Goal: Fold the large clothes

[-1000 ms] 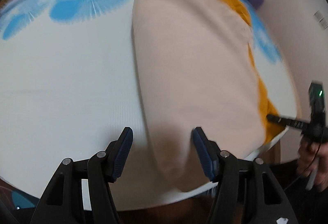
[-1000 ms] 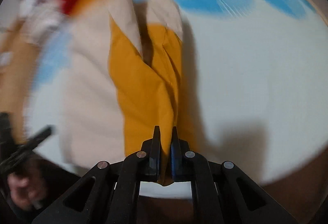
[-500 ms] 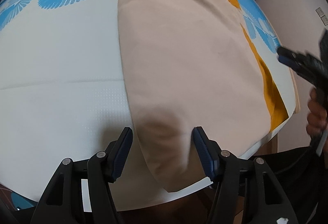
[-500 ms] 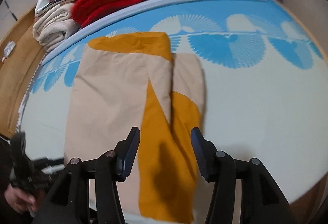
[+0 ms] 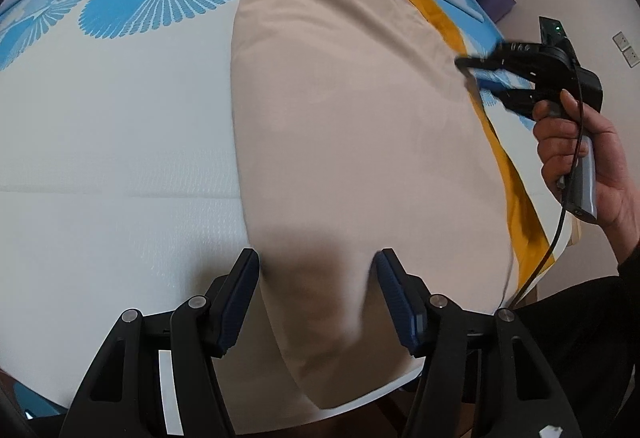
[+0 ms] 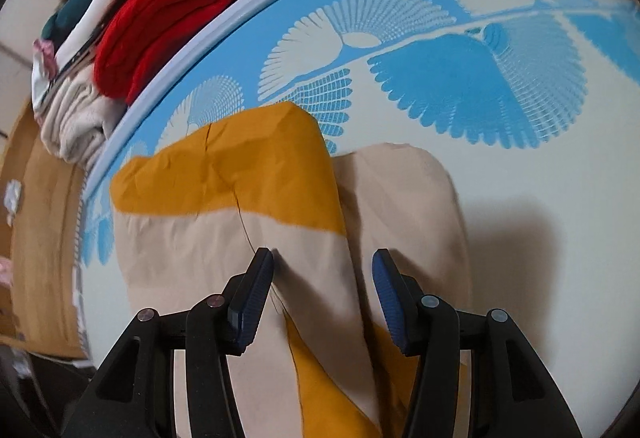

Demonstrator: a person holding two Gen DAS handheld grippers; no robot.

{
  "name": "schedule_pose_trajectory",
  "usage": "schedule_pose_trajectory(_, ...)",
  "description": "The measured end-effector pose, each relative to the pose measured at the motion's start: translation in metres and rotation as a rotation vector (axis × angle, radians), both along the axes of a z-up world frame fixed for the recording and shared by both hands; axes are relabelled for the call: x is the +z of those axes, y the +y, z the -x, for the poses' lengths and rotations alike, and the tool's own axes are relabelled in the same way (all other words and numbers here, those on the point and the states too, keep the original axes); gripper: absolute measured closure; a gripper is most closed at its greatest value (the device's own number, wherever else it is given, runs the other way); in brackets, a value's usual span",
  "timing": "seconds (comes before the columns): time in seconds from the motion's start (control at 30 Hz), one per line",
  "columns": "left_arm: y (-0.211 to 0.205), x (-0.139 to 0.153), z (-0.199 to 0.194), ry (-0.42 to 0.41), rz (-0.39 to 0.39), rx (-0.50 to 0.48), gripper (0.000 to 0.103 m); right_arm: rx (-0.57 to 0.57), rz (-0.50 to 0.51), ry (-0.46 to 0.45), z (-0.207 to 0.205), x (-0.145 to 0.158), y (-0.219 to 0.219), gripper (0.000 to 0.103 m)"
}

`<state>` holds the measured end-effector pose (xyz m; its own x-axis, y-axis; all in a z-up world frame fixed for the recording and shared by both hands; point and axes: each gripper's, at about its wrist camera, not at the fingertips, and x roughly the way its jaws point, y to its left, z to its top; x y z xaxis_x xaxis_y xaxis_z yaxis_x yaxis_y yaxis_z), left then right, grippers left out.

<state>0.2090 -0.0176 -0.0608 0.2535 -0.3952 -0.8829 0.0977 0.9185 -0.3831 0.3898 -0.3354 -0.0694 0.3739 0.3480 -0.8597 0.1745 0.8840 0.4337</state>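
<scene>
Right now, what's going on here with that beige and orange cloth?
A person with a handheld gripper in each hand is folding a large beige and mustard cloth spread on a blue-patterned mat. The cloth lies flat, already folded lengthwise into a long panel. The left gripper hovers over its near end and the right gripper over its far end. Both have their jaws open, gripping nothing. Folded clothes sit stacked beyond the mat.
</scene>
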Motion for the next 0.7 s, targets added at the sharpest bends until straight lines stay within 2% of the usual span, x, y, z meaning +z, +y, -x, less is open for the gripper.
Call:
schedule_pose_trajectory(0.03, 0.000, -0.001, -0.001, 0.004, -0.001, -0.002, 0.046, -0.002, -0.031, 0.001, -0.004, -0.002, 0.000, 0.099)
schedule_pose_trajectory(0.07, -0.001, -0.003, -0.001, 0.010, -0.002, -0.008, 0.046, -0.006, -0.068, -0.006, -0.005, -0.001, -0.002, 0.100)
schedule_pose_trajectory(0.13, -0.008, -0.009, -0.002, 0.041, 0.004, -0.048, 0.039, -0.065, -0.104, -0.066, -0.004, 0.008, -0.013, 0.101)
schedule_pose_trajectory(0.17, -0.012, -0.013, -0.002, 0.056, 0.007, -0.069, 0.036, -0.110, -0.080, -0.057, -0.004, 0.006, -0.021, 0.101)
schedule_pose_trajectory(0.23, -0.019, -0.017, 0.001, 0.073, -0.011, -0.093, 0.036, -0.162, 0.031, 0.029, -0.002, -0.007, -0.030, 0.101)
schedule_pose_trajectory(0.3, -0.023, -0.018, 0.003, 0.078, -0.022, -0.114, 0.036, -0.150, 0.070, 0.080, 0.000, -0.018, -0.030, 0.099)
schedule_pose_trajectory(0.33, -0.024, -0.018, 0.003, 0.083, -0.022, -0.116, 0.036, -0.136, 0.085, 0.071, 0.000, -0.015, -0.029, 0.095)
schedule_pose_trajectory(0.37, -0.024, -0.018, 0.003, 0.090, -0.020, -0.116, 0.036, -0.116, 0.116, 0.041, 0.002, -0.007, -0.027, 0.085)
schedule_pose_trajectory(0.4, -0.023, -0.019, 0.003, 0.098, -0.015, -0.117, 0.036, -0.104, 0.148, 0.019, 0.005, 0.000, -0.026, 0.079)
schedule_pose_trajectory(0.47, -0.022, -0.020, 0.002, 0.118, 0.008, -0.118, 0.036, -0.078, 0.198, -0.018, 0.018, 0.015, -0.028, 0.048)
schedule_pose_trajectory(0.5, -0.020, -0.021, -0.001, 0.129, 0.022, -0.117, 0.036, -0.064, 0.172, -0.027, 0.025, 0.017, -0.031, 0.042)
schedule_pose_trajectory(0.53, -0.016, -0.021, -0.004, 0.142, 0.042, -0.112, 0.036, -0.029, 0.105, -0.029, 0.034, 0.019, -0.032, 0.032)
schedule_pose_trajectory(0.57, -0.012, -0.021, -0.008, 0.151, 0.064, -0.098, 0.036, 0.013, 0.039, -0.011, 0.042, 0.015, -0.033, 0.028)
schedule_pose_trajectory(0.6, -0.010, -0.019, -0.012, 0.157, 0.087, -0.071, 0.036, 0.083, -0.034, 0.049, 0.053, 0.004, -0.031, 0.027)
schedule_pose_trajectory(0.63, -0.007, -0.016, -0.017, 0.156, 0.112, -0.039, 0.036, 0.129, -0.028, 0.103, 0.062, -0.006, -0.029, 0.027)
schedule_pose_trajectory(0.7, 0.002, -0.014, -0.029, 0.156, 0.168, 0.016, 0.036, 0.186, 0.089, 0.177, 0.079, -0.022, -0.027, 0.027)
